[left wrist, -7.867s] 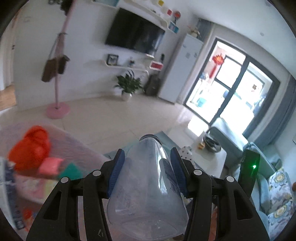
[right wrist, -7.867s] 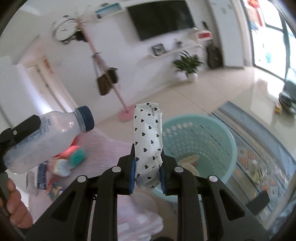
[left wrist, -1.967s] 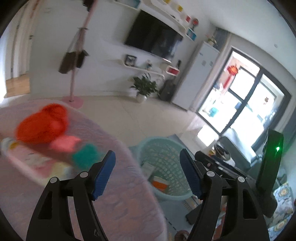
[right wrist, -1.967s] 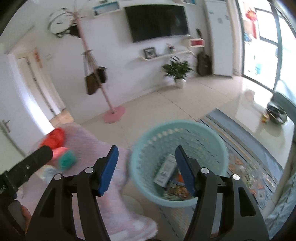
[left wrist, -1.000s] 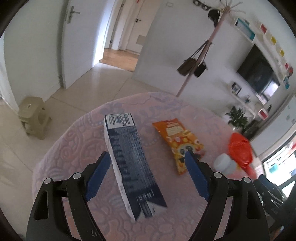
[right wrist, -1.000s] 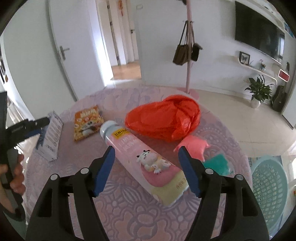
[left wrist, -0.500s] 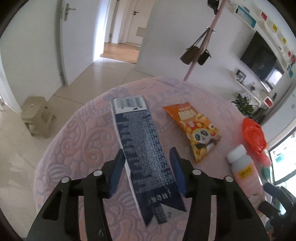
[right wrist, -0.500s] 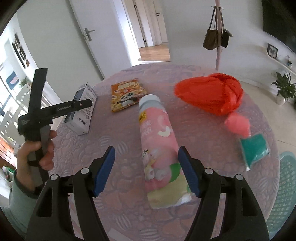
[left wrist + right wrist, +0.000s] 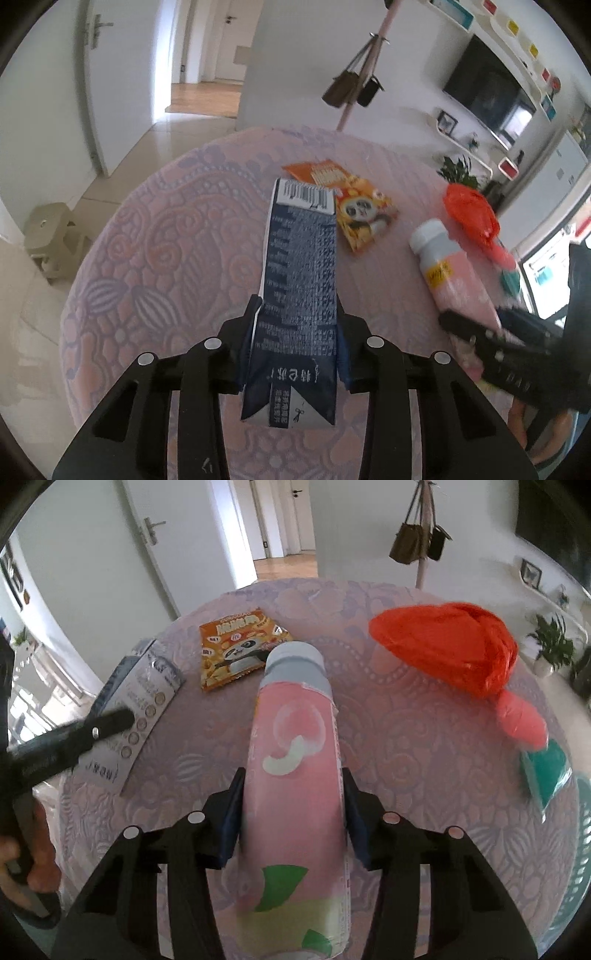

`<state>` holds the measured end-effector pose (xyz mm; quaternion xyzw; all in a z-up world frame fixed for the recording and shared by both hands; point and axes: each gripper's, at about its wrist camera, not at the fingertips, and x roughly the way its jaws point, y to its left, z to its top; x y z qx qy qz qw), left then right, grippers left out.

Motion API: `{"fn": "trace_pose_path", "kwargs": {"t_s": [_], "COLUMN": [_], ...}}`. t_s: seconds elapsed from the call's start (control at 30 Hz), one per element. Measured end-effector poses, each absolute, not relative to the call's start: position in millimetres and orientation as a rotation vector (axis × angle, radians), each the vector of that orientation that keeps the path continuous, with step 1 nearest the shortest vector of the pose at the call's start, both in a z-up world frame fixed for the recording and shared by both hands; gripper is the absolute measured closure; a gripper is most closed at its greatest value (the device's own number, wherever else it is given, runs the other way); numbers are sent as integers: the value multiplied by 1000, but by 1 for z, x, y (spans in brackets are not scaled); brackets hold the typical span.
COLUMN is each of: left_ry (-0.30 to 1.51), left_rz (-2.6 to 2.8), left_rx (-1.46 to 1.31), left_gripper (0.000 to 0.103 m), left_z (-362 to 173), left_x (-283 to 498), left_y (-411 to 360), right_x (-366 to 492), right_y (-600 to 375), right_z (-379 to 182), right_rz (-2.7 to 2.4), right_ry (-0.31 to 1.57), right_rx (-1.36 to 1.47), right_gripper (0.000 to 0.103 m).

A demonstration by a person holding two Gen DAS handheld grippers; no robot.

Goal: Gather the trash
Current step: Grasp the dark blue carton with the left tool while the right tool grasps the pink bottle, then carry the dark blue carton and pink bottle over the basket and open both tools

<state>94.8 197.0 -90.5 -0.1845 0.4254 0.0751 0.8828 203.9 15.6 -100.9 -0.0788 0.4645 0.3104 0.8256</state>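
trash on the table [image 9: 155,236]: left gripper [image 9: 295,332] has just closed on the carton [image 9: 299,280], right gripper [image 9: 293,808] on the pink bottle [image 9: 295,760].

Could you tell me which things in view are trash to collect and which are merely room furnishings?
Trash on the table:
- dark blue carton, in the left gripper
- pink bottle, in the right gripper
- panda snack packet
- red plastic bag

Just furnishings:
- coat stand
- television
- stool
- potted plant

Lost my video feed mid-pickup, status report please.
Left gripper closing on dark blue carton; right gripper closing on pink bottle. Both items on the table. Nothing in the way.
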Motion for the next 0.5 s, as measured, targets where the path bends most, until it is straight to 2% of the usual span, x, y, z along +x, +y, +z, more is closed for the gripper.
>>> {"fn": "trace_pose_path", "kwargs": {"t_s": [0.13,0.33,0.5], "left_ry": [889,815,752], "left_rz": [159,-66,-153], "left_rx": [-376,-588,-561], "left_gripper": [69,70,70], "left_z": [-92,-87,-65], "left_x": [91,82,78], "left_y": [194,197,171], "right_x": [199,194,185], "right_y": [9,-14,-40], "right_z": [-100,-95,-82], "right_rz": [657,654,664], "right_ry": [986,1031,998], "right_rx": [-140,-58,17], "right_gripper": [57,58,58]}}
